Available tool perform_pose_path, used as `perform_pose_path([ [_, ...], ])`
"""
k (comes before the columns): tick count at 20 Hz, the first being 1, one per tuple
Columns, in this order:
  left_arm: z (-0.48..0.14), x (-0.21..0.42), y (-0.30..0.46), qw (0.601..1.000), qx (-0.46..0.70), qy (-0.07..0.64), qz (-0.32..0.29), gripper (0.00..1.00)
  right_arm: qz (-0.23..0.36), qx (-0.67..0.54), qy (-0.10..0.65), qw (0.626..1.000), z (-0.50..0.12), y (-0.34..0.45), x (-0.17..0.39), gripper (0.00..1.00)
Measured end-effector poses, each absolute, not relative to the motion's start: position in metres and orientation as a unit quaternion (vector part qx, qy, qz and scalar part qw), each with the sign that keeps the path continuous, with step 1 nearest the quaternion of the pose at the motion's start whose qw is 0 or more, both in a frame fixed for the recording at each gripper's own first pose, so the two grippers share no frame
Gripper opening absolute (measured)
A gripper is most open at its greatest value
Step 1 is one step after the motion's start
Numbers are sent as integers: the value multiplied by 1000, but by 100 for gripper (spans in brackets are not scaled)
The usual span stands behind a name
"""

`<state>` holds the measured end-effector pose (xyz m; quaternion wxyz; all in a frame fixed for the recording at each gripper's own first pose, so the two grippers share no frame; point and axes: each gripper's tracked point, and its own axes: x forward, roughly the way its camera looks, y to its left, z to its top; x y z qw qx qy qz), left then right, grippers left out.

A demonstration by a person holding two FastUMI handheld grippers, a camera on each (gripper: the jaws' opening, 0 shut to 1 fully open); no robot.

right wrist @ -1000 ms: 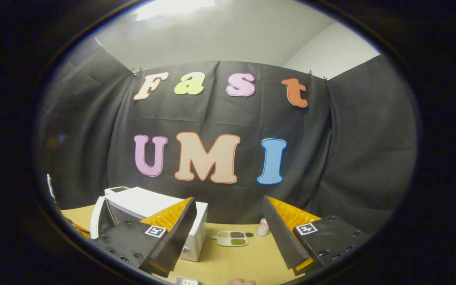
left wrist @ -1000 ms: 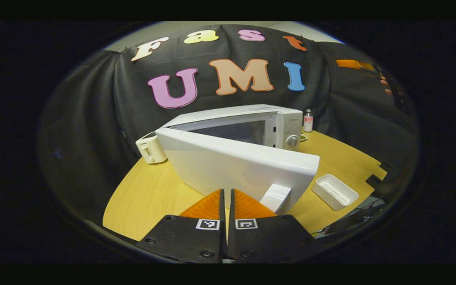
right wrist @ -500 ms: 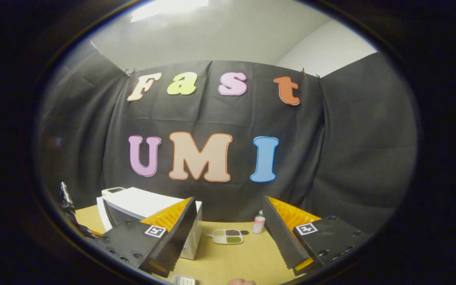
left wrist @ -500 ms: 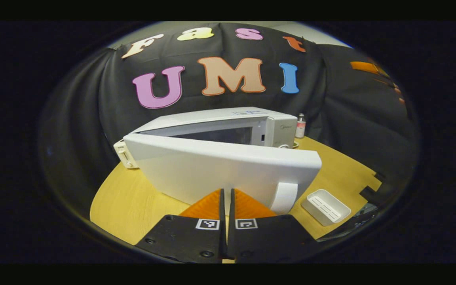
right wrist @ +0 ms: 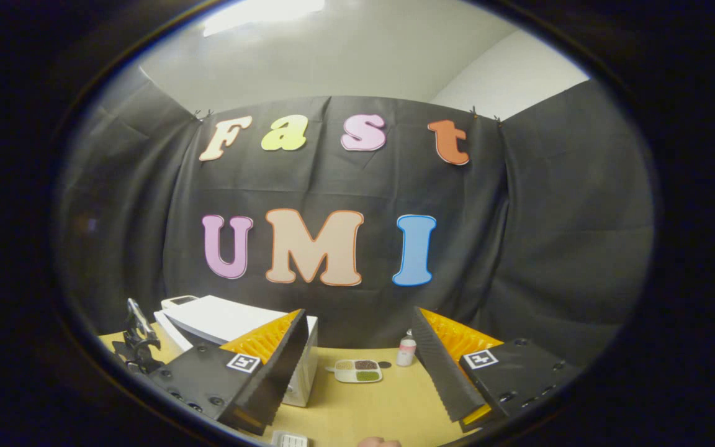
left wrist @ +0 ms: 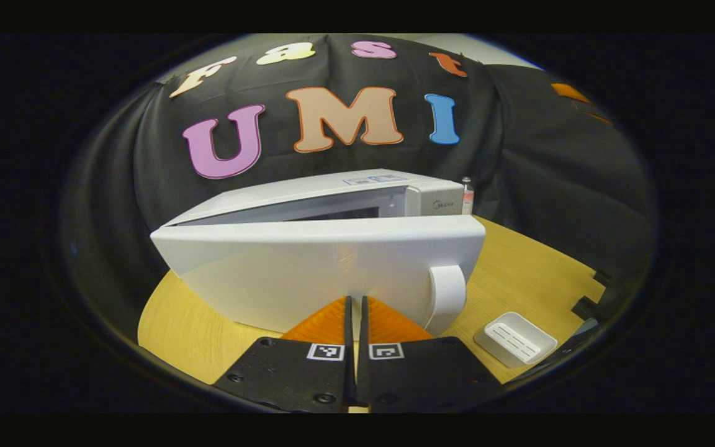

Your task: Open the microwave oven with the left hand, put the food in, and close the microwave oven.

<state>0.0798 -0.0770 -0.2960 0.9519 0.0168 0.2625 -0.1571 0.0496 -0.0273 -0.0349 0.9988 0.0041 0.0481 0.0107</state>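
Tongs [left wrist: 355,301] closed, level, against microwave door [left wrist: 308,273].

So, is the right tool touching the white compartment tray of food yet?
Apart. The right gripper view shows the right tool open, with the white compartment tray of food lying farther off on the yellow wooden table.

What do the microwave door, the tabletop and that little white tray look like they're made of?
The microwave door looks like glossy white plastic or painted metal: smooth, with a soft sheen. The tabletop seems light wood or wood-look laminate: faint grain, matte. The small white tray appears to be matte moulded plastic, with rounded rim and ribbed floor.
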Motion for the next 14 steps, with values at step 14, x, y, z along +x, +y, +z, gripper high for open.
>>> perform_pose_path([
  [14,-297,138,-117,956,17,243,-163,2,11,0,60,998,-41,-40,44,96],
])
